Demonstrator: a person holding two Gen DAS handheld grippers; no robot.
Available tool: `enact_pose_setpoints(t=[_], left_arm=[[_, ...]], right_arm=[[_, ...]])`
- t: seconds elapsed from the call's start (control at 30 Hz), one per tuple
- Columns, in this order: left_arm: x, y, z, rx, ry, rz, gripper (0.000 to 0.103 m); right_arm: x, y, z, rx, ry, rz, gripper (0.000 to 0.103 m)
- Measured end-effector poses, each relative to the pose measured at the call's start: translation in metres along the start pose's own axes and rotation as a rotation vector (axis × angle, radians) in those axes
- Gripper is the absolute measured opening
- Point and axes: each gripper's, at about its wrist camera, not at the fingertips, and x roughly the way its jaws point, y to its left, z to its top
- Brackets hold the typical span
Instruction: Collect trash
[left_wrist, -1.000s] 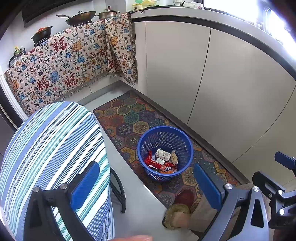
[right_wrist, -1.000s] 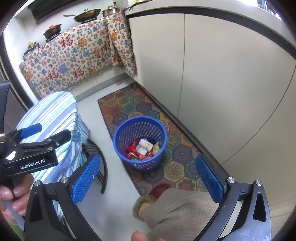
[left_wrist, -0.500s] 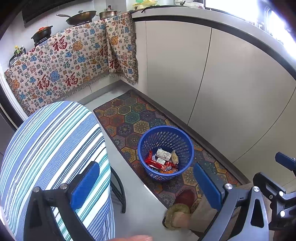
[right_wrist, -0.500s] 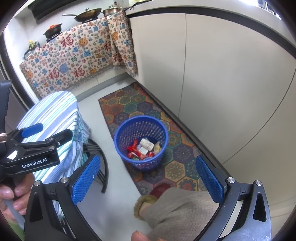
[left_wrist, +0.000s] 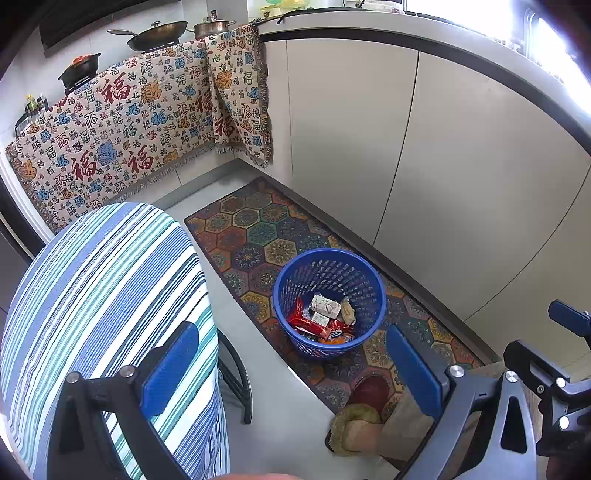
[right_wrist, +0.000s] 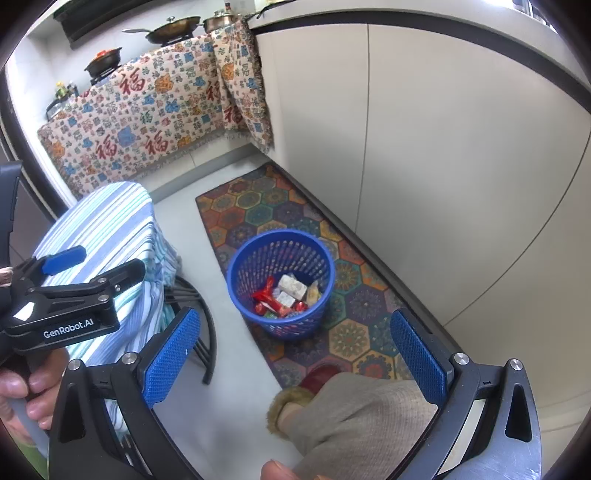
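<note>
Nearest in both wrist views are the grippers themselves. The left gripper (left_wrist: 291, 363) has its blue-padded jaws spread wide with nothing between them, and the right gripper (right_wrist: 295, 354) is spread just as wide and is equally empty; neither touches anything. In the right wrist view a hand (right_wrist: 22, 391) grips the black handle of the left tool. Below the jaws a foot in a dark red slipper with a tan fleece cuff (right_wrist: 314, 380) stands on the near end of a long floor mat of coloured hexagon patterns (left_wrist: 258, 236).

Further along that mat, close to the base of the pale cabinet doors (left_wrist: 443, 166), stands a round blue plastic mesh wastebasket (left_wrist: 328, 301). Inside it lies the collected trash (left_wrist: 321, 317): red crinkled snack wrappers, a small pale patterned carton and a beige packet, heaped at the bottom.

Left of the basket is a round stool under a blue-and-white striped cloth (left_wrist: 103, 295), on black metal legs. At the far wall a patterned cloth with red characters (left_wrist: 129, 136) hangs over the counter front, with a wok (left_wrist: 155, 33) and a lidded pot (left_wrist: 212, 27) above it.
</note>
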Motion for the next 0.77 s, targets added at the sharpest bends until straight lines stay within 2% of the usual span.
enact_pose_setpoints(t=[0.77], left_arm=[[0.0013, -0.0070, -0.0030, 0.025, -0.004, -0.003, 0.103]], right_arm=[[0.0041, -0.0060, -0.0026, 0.017, 0.013, -0.003, 0.103]])
